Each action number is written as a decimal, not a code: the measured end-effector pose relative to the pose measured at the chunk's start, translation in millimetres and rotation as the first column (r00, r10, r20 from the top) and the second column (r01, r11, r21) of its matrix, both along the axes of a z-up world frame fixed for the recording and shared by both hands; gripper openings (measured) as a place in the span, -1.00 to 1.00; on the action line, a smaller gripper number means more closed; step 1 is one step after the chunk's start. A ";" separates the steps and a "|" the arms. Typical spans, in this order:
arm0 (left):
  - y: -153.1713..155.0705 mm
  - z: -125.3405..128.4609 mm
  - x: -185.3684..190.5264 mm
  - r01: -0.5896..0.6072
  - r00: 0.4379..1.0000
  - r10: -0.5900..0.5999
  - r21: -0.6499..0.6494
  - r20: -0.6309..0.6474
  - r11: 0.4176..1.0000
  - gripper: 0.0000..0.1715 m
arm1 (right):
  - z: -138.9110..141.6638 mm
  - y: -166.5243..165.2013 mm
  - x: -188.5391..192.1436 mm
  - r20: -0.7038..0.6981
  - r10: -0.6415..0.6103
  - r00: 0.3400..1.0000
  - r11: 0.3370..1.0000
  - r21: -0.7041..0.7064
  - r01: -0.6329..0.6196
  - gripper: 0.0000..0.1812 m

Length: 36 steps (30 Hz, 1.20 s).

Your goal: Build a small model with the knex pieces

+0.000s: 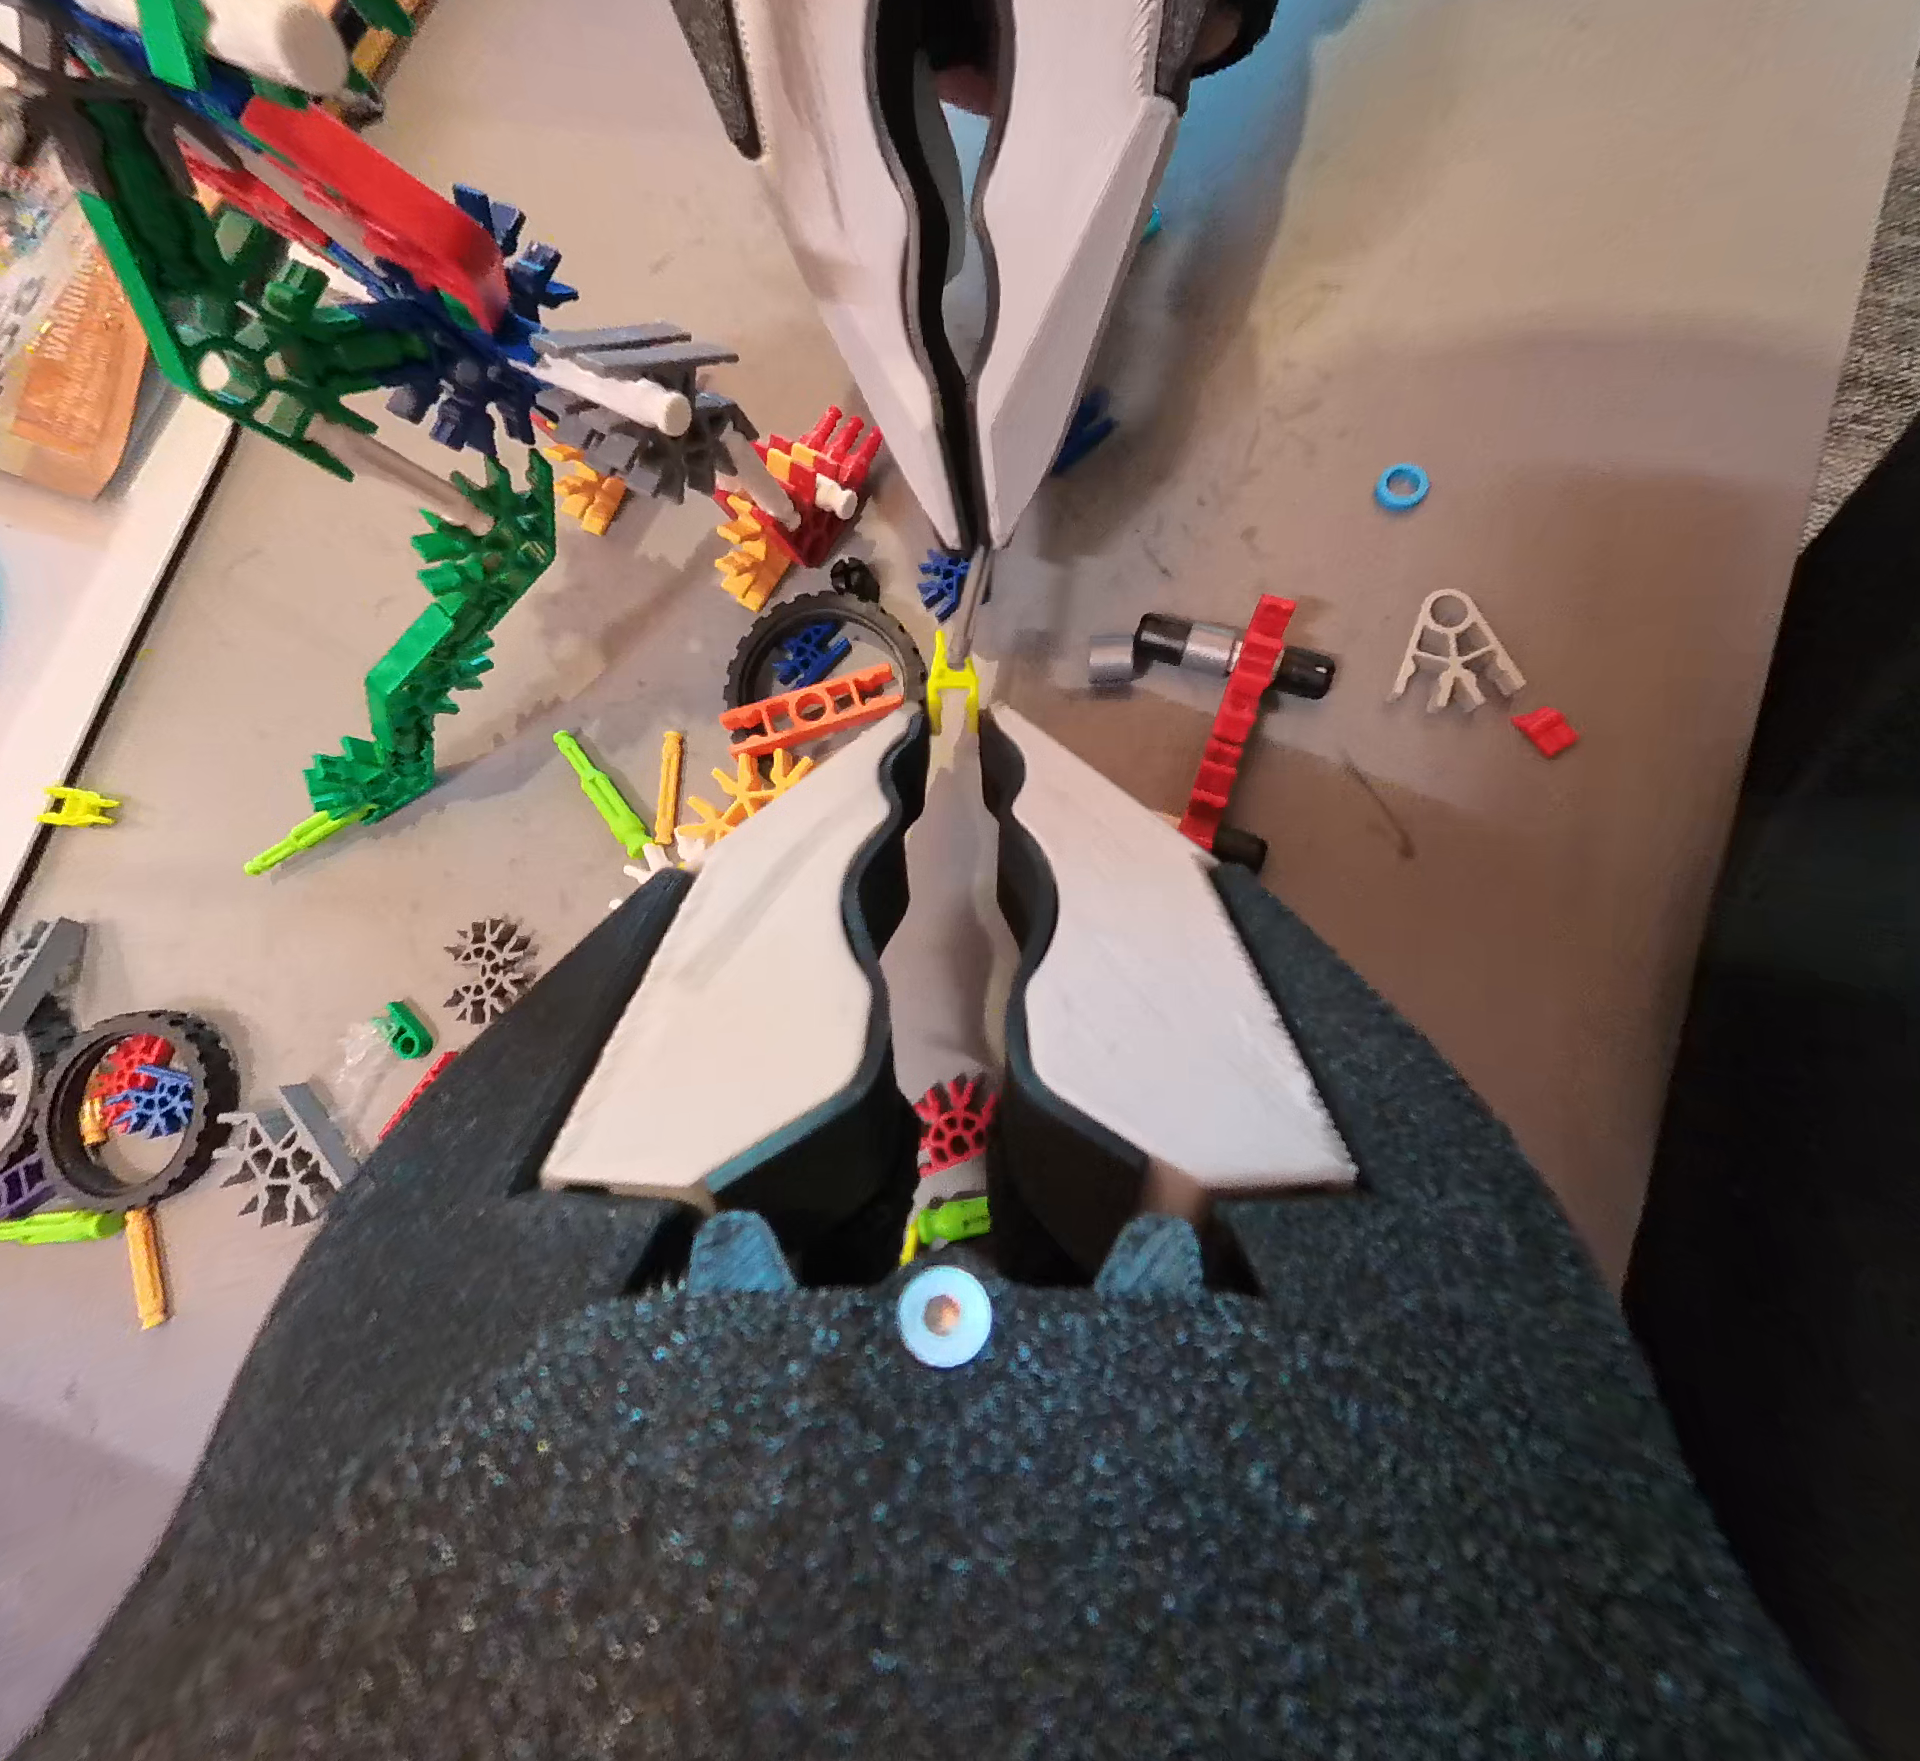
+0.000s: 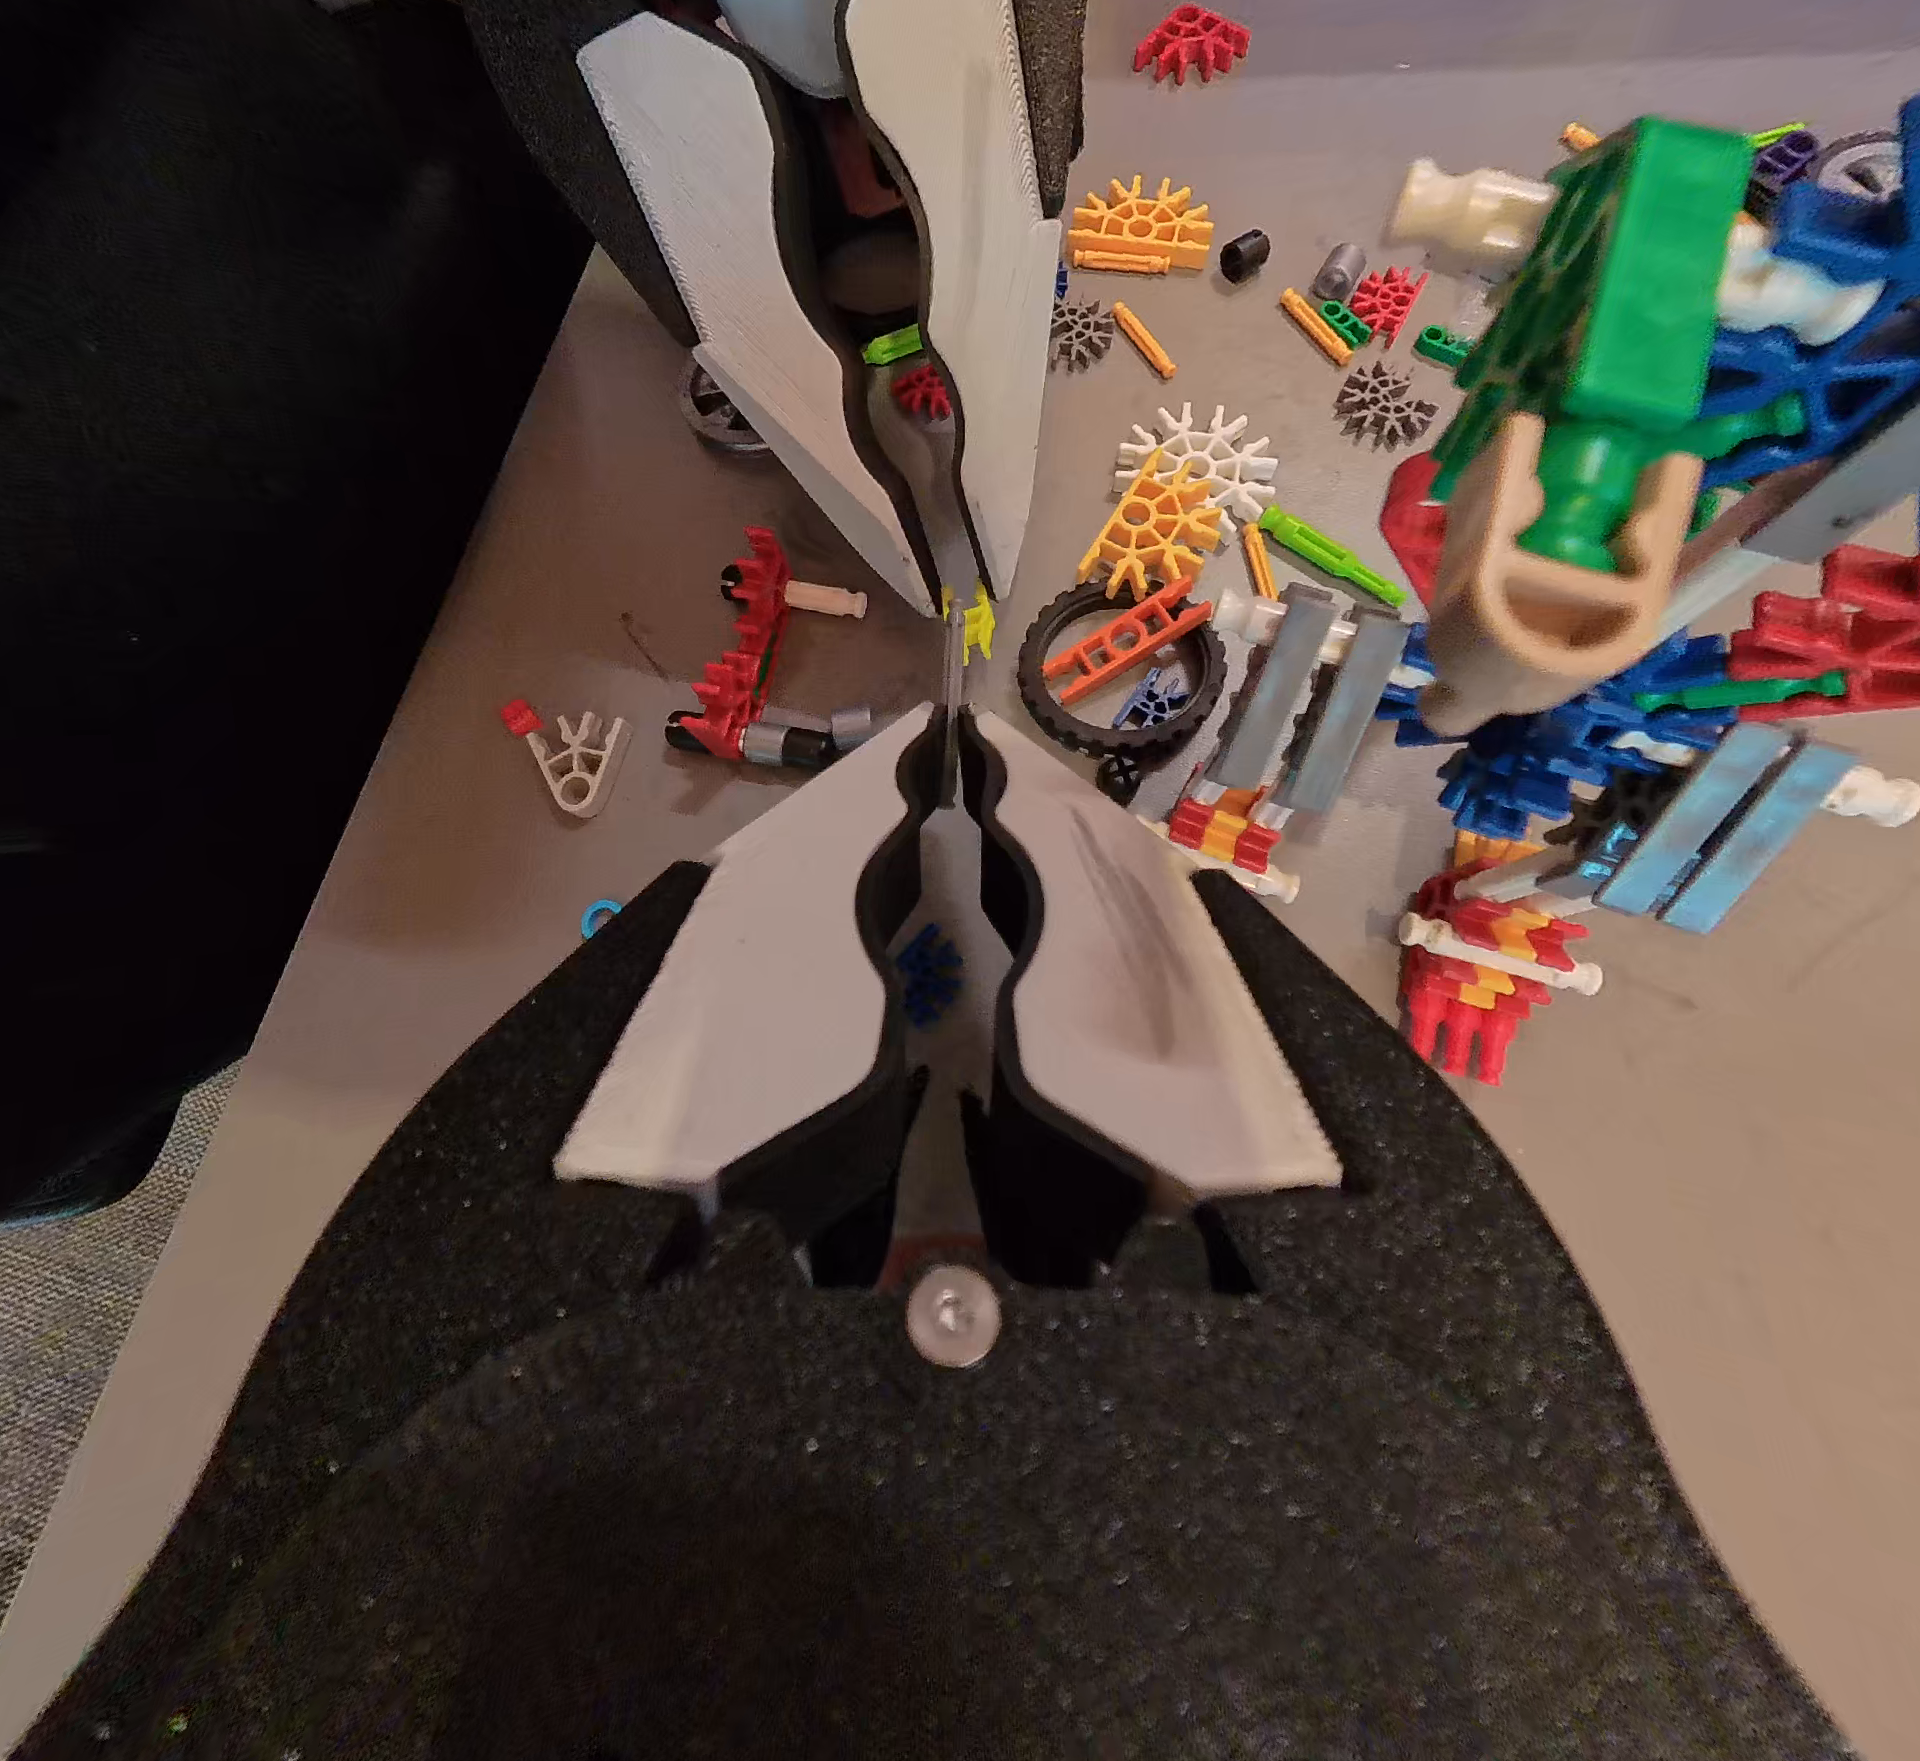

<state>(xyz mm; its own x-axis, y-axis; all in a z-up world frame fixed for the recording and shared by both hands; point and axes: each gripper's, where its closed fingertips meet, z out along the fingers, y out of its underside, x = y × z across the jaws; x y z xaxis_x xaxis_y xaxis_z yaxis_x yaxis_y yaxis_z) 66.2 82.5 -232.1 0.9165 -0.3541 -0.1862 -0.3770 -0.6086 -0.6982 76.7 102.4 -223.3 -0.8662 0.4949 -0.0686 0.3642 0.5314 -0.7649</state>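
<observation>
In the left wrist view my left gripper [image 1: 952, 724] is shut on a small yellow connector [image 1: 954, 685], held just above the grey tabletop [image 1: 1455, 309]. The right gripper [image 1: 972, 550] comes in from the top, shut on a thin grey rod [image 1: 966, 615] whose end meets the yellow connector. In the right wrist view my right gripper [image 2: 950, 722] grips the grey rod [image 2: 951, 672]. The left gripper [image 2: 961, 597] opposite holds the yellow connector [image 2: 977, 625]. The two grippers stand tip to tip.
A black tyre [image 1: 764, 646] with an orange rod lies left of the tips. A red connector strip with black and silver pieces [image 1: 1242, 714] lies to the right. A large multicoloured built model [image 1: 260, 257] [image 2: 1662, 423] stands beside several loose pieces. A dark seat [image 1: 1818, 984] borders the table. The tips of both grippers are at nearly the same place.
</observation>
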 end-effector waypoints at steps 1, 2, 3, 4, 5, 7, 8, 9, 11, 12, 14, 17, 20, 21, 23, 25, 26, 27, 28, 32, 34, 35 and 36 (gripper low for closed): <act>0.6 0.4 0.3 0.000 1.000 0.000 0.004 0.005 1.000 -0.92 | -0.1 -0.2 0.1 -0.002 0.001 1.000 1.000 0.000 -0.001 -0.98; 1.2 1.0 0.4 -0.002 1.000 0.002 0.010 0.008 1.000 -0.92 | 0.2 -0.5 0.2 -0.003 0.002 1.000 1.000 -0.001 -0.002 -0.98; 1.7 1.4 0.8 -0.002 1.000 0.002 0.013 0.014 1.000 -0.92 | 0.5 -0.8 0.3 -0.004 0.003 1.000 1.000 -0.003 -0.003 -0.98; 2.2 2.0 1.3 -0.001 1.000 0.001 0.017 0.020 1.000 -0.92 | 0.9 -0.7 0.2 -0.005 0.003 1.000 1.000 -0.003 -0.003 -0.98; 2.7 2.9 1.7 -0.001 1.000 0.000 0.022 0.025 1.000 -0.92 | 1.3 -0.5 -0.1 -0.007 0.002 1.000 1.000 -0.004 -0.002 -0.98; 3.3 4.0 2.4 -0.001 0.999 0.000 0.028 0.035 1.000 -0.92 | 1.9 -0.3 -0.6 -0.007 0.000 1.000 1.000 -0.009 0.000 -0.98; 3.6 4.7 2.5 -0.001 0.999 0.000 0.032 0.037 0.999 -0.92 | 2.2 -0.4 -0.9 -0.008 -0.001 1.000 1.000 -0.010 0.001 -0.98; 3.9 5.3 2.6 0.000 0.999 -0.001 0.036 0.040 0.999 -0.92 | 2.3 -0.4 -1.0 -0.008 -0.001 1.000 1.000 -0.012 0.001 -0.98; 4.3 6.6 3.4 0.001 0.999 -0.004 0.044 0.050 0.999 -0.92 | 2.7 -0.9 -1.1 -0.009 -0.001 1.000 1.000 -0.015 0.001 -0.98; 4.5 7.0 3.6 0.001 0.999 -0.003 0.046 0.054 0.999 -0.92 | 2.9 -1.0 -1.2 -0.009 -0.002 1.000 1.000 -0.017 0.001 -0.98; 5.4 7.8 4.5 0.002 0.998 -0.005 0.053 0.063 0.999 -0.92 | 3.1 -1.3 -1.5 -0.009 -0.002 1.000 1.000 -0.020 0.002 -0.98; 6.8 9.5 6.2 0.000 0.996 -0.006 0.064 0.085 0.998 -0.92 | 4.0 -1.6 -2.0 -0.007 -0.003 1.000 1.000 -0.030 0.002 -0.98; 8.6 11.7 7.2 -0.006 0.993 -0.002 0.072 0.116 0.997 -0.92 | 5.5 -1.8 -2.8 0.002 -0.006 1.000 0.999 -0.050 0.006 -0.98; 9.6 12.9 7.3 -0.010 0.992 0.000 0.075 0.128 0.997 -0.92 | 6.4 -1.6 -3.3 0.007 -0.009 1.000 0.998 -0.059 0.009 -0.99; 11.1 14.4 6.4 -0.021 0.988 0.009 0.075 0.152 0.997 -0.92 | 8.4 -0.6 -5.0 0.016 -0.016 1.000 0.997 -0.078 0.018 -0.99; 12.7 17.8 4.9 -0.038 0.980 0.020 0.084 0.199 0.996 -0.92 | 11.4 1.1 -6.9 0.030 -0.027 0.999 0.994 -0.109 0.030 -0.99; 13.6 19.9 3.9 -0.049 0.974 0.028 0.091 0.227 0.995 -0.92 | 13.3 1.9 -8.2 0.037 -0.034 0.999 0.991 -0.126 0.039 -0.99; 14.5 22.4 2.8 -0.063 0.966 0.036 0.100 0.256 0.993 -0.92 | 15.3 2.4 -9.4 0.044 -0.041 0.998 0.989 -0.142 0.047 -0.99; 15.4 25.0 1.9 -0.079 0.958 0.046 0.108 0.285 0.991 -0.92 | 17.4 2.8 -10.4 0.050 -0.046 0.998 0.986 -0.158 0.054 -0.99; 16.8 33.6 -1.0 -0.125 0.925 0.067 0.134 0.374 0.983 -0.92 | 25.6 4.2 -14.3 0.089 -0.067 0.994 0.969 -0.233 0.087 -0.99; 17.2 35.7 -1.7 -0.142 0.908 0.074 0.137 0.412 0.980 -0.92 | 28.2 5.0 -15.8 0.101 -0.076 0.992 0.962 -0.255 0.100 -0.99; 17.2 36.9 -2.0 -0.149 0.902 0.076 0.140 0.424 0.979 -0.92 | 29.3 5.4 -16.8 0.104 -0.082 0.991 0.959 -0.263 0.107 -0.99; 17.1 38.1 -2.0 -0.153 0.898 0.077 0.144 0.433 0.978 -0.92 | 30.2 5.9 -17.6 0.107 -0.087 0.990 0.956 -0.269 0.113 -0.99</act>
